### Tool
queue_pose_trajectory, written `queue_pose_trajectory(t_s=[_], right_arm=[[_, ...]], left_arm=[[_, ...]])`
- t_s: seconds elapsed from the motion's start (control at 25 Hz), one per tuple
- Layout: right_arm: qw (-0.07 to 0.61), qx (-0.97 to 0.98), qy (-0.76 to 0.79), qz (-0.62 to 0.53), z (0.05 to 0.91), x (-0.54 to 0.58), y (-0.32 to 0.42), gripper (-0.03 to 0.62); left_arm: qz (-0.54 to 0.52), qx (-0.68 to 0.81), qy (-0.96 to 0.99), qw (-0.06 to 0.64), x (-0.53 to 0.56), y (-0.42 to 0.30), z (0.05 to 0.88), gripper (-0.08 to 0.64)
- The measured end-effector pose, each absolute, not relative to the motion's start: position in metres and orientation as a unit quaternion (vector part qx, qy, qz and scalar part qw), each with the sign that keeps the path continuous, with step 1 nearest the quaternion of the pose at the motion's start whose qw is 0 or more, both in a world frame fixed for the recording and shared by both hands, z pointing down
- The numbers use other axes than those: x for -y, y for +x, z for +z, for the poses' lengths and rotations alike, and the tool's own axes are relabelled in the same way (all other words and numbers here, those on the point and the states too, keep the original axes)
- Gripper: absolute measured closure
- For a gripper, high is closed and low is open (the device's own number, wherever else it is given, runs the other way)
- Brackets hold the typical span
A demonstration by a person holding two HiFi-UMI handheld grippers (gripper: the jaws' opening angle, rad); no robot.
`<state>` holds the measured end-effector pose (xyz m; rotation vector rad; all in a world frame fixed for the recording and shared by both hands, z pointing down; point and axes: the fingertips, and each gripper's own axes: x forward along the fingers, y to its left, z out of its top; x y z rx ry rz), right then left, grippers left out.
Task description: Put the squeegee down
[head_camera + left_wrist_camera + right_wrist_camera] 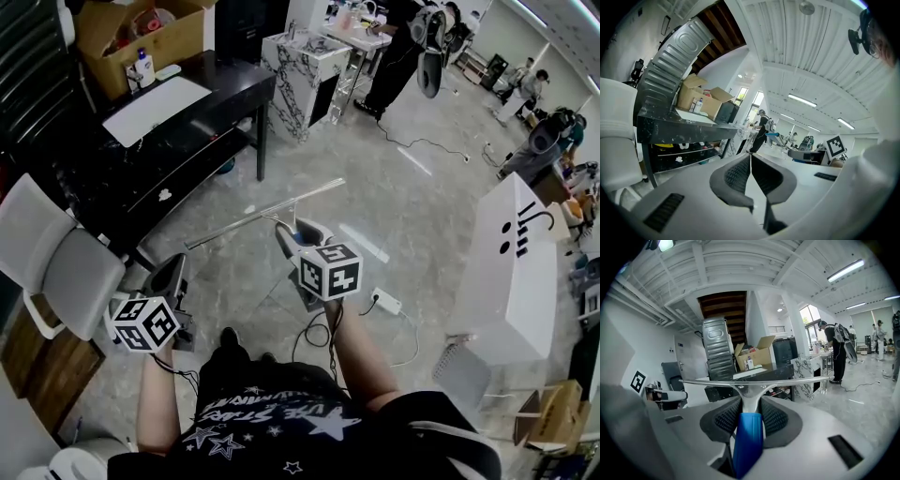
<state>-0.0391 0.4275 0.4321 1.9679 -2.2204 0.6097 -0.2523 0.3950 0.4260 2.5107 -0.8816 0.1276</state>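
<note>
Right gripper (750, 414) clamps squeegee (751, 389); cardboard box (761, 356) holds bottle (749, 363)

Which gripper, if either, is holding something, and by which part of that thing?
The right gripper holds the squeegee by its blue handle, jaws pressing its forward end. The left gripper holds nothing, jaws together.

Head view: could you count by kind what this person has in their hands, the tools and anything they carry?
Grey hand-held tools with black-and-white marker cubes: 2 (left tool, closed and empty; right tool, closed on the squeegee)
Metal-bladed squeegee with a blue handle: 1
Total: 3
</note>
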Motion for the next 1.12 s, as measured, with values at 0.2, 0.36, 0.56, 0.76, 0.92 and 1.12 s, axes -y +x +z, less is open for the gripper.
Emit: queue_pose_trajectory(t_s=[0.2, 0.36, 0.56, 0.76, 0.92, 1.12], right_arm=[[0.053, 0.734, 0.647, 0.202, 0.439, -0.424, -0.033, 0.450], [0.046, 0.732, 0.645, 0.216, 0.449, -0.412, -0.027, 0.449], [0.043, 0.722, 0.653, 0.226, 0.455, -0.379, -0.007, 0.449], [0.039, 0.718, 0.657, 0.228, 0.463, -0.318, 0.012, 0.449], [0.050, 0.714, 0.660, 0.229, 0.468, -0.256, 0.033, 0.449], [0.052, 0.703, 0.669, 0.235, 0.469, -0.168, 0.059, 0.449]], left_arm=[[0.045, 0.319, 0.917, 0.236, -0.394, -0.243, 0.429, 0.537], [0.054, 0.318, 0.916, 0.239, -0.385, -0.238, 0.440, 0.537], [0.061, 0.308, 0.918, 0.242, -0.350, -0.221, 0.448, 0.538], [0.064, 0.295, 0.920, 0.250, -0.279, -0.201, 0.459, 0.537], [0.062, 0.284, 0.924, 0.248, -0.209, -0.175, 0.460, 0.537], [0.070, 0.266, 0.928, 0.251, -0.114, -0.142, 0.458, 0.537]])
